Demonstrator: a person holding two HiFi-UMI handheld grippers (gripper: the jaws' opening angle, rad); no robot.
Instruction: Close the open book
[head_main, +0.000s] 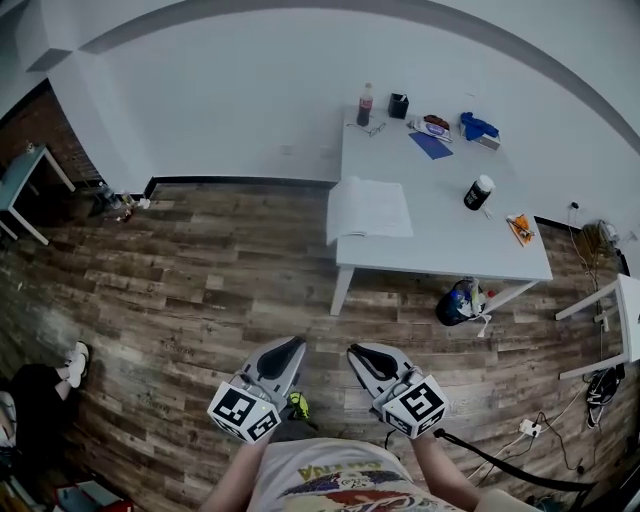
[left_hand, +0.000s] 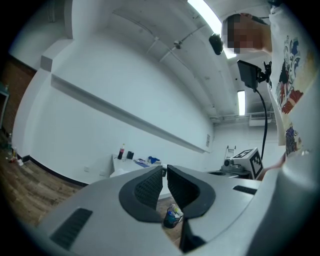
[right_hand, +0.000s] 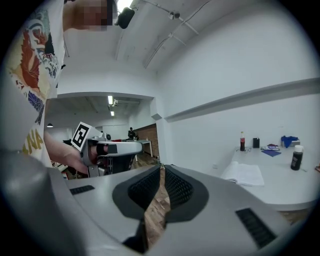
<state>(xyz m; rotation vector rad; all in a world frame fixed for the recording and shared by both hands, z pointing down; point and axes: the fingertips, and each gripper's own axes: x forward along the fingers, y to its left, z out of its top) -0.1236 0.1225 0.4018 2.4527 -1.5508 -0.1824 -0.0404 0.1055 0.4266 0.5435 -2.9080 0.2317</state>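
Observation:
The open book (head_main: 368, 210) lies flat, white pages up, on the near left corner of a white table (head_main: 440, 240); the right gripper view shows the book (right_hand: 243, 173) from the side. Both grippers are held close to my body over the wooden floor, well short of the table. My left gripper (head_main: 285, 348) points toward the table, its jaws (left_hand: 165, 170) nearly together with nothing between them. My right gripper (head_main: 362, 352) sits beside it, jaws (right_hand: 162, 169) shut and empty.
On the table stand a cola bottle (head_main: 365, 105), a black cup (head_main: 398, 105), a blue notebook (head_main: 431, 145), a blue cloth (head_main: 478, 126) and a black-lidded jar (head_main: 479, 192). A bag (head_main: 460, 302) sits under its front edge. Another white table (head_main: 625, 320) and cables lie right.

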